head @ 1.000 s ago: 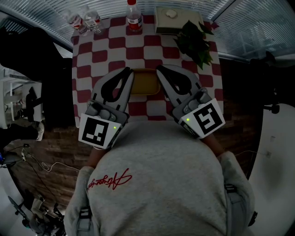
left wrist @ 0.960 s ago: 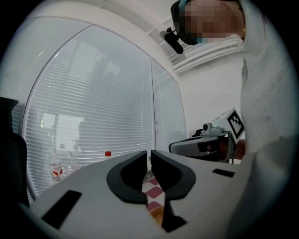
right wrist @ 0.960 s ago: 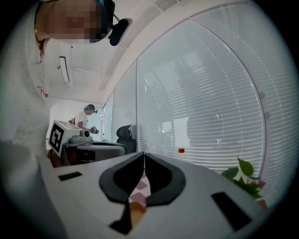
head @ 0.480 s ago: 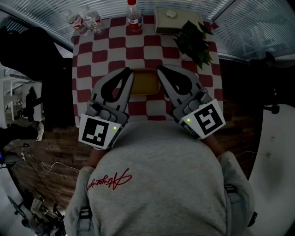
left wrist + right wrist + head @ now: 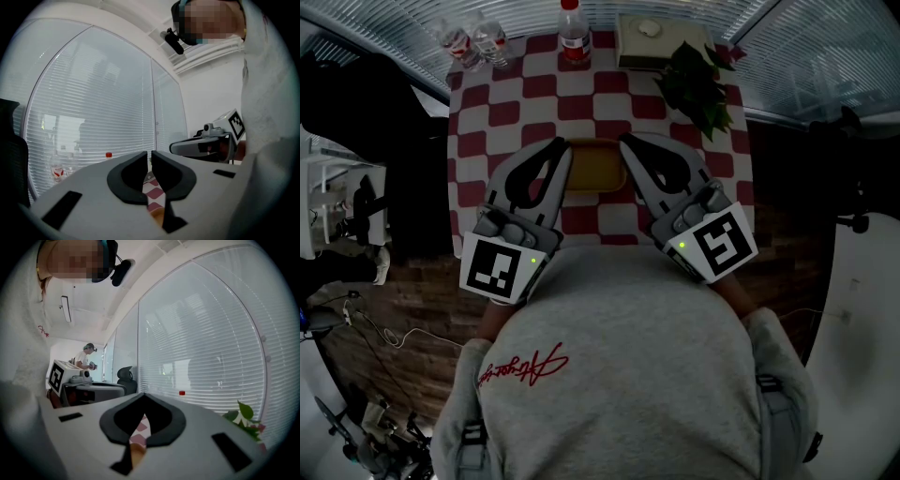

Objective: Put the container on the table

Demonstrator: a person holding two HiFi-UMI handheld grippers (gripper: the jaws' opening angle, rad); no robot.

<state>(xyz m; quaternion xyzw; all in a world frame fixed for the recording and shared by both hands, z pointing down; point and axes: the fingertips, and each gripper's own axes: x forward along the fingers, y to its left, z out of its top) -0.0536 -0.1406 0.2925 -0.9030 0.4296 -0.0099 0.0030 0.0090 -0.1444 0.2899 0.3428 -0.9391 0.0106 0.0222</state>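
Observation:
A shallow yellow container [image 5: 595, 167] lies on the red-and-white checked table [image 5: 511, 105] near its front edge. My left gripper [image 5: 565, 147] points at the container's left side and my right gripper [image 5: 624, 142] at its right side, both held level just above the table. Both are shut with nothing between the jaws; whether the tips touch the container I cannot tell. In the left gripper view the left gripper [image 5: 150, 155] shows only a thin slit, with a sliver of the container [image 5: 157, 216] below. In the right gripper view the right gripper [image 5: 142, 397] is likewise shut, above the container [image 5: 137, 453].
At the table's far edge stand a red-capped bottle [image 5: 572, 34], two clear bottles [image 5: 473, 43], a cream box [image 5: 652, 39] and a leafy plant [image 5: 698, 86]. Window blinds run behind the table. Another person [image 5: 84, 357] stands far off.

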